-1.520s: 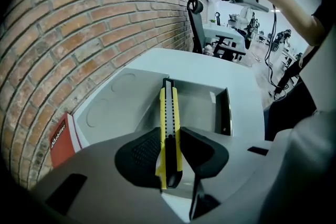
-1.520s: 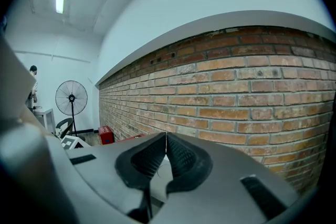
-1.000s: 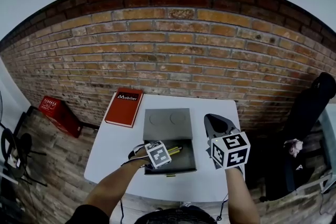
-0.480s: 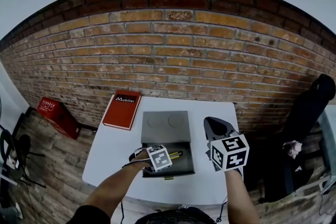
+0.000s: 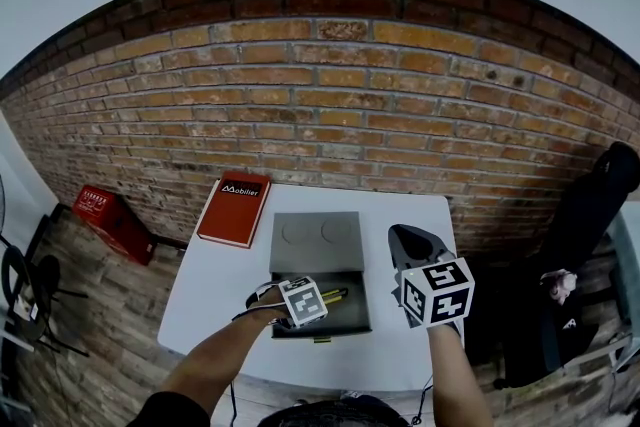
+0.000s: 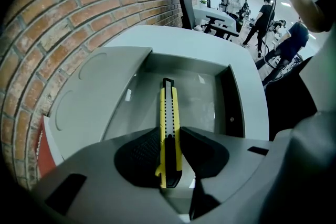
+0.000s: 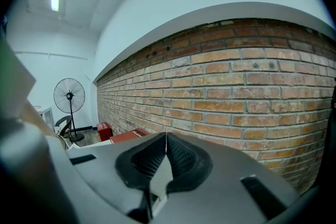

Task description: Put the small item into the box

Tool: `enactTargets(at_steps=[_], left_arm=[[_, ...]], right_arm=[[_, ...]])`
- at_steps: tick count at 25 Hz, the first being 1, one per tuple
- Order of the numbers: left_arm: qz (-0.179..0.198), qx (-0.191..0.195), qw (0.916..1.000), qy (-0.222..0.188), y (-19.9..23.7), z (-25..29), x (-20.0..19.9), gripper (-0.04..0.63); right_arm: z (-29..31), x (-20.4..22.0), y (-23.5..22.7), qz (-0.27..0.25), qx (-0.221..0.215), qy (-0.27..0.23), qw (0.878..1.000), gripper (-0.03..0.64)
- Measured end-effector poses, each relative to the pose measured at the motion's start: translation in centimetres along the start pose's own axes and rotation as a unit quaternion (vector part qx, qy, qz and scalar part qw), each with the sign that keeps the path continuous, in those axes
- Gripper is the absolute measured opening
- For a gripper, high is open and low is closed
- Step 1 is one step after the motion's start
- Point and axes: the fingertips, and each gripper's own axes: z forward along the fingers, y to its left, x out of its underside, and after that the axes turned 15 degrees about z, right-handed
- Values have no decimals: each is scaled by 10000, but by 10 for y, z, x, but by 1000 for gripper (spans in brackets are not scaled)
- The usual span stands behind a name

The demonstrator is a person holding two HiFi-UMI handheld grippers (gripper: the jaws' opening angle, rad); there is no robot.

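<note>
The fingers (image 6: 140,153) of the left gripper (image 6: 169,136) are clamped on a yellow knife (image 6: 168,107); those of the right gripper (image 7: 166,139) are pressed together, empty. On the table (image 5: 205,290) the box (image 6: 239,97) lies open, with the knife held over its tray.

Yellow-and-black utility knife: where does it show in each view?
Head view: yellow-and-black utility knife lower centre, over the open grey box.
Left gripper view: centre, clamped in the left gripper.
Right gripper view: not in it.
Shared landmark: the red brick wall, in all three.
</note>
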Motion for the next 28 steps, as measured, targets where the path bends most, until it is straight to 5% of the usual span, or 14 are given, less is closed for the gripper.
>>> enactTargets(at_steps=[6, 14, 22, 28], left_arm=[[-266, -55, 9994, -218, 3, -7, -4, 143], [-564, -594, 9941, -704, 23, -36, -15, 143], [-991, -1267, 9809, -1097, 49, -88, -14, 138], [-1351, -1937, 9604, -1481, 76, -126, -8, 127]], right_arm=[[0, -1, 3, 15, -43, 1, 10000, 20], [-1, -2, 11, -9, -136, -1, 9999, 21], [0, -7, 22, -49, -239, -21, 9997, 20], [-1, -10, 29, -101, -275, -40, 9996, 20]])
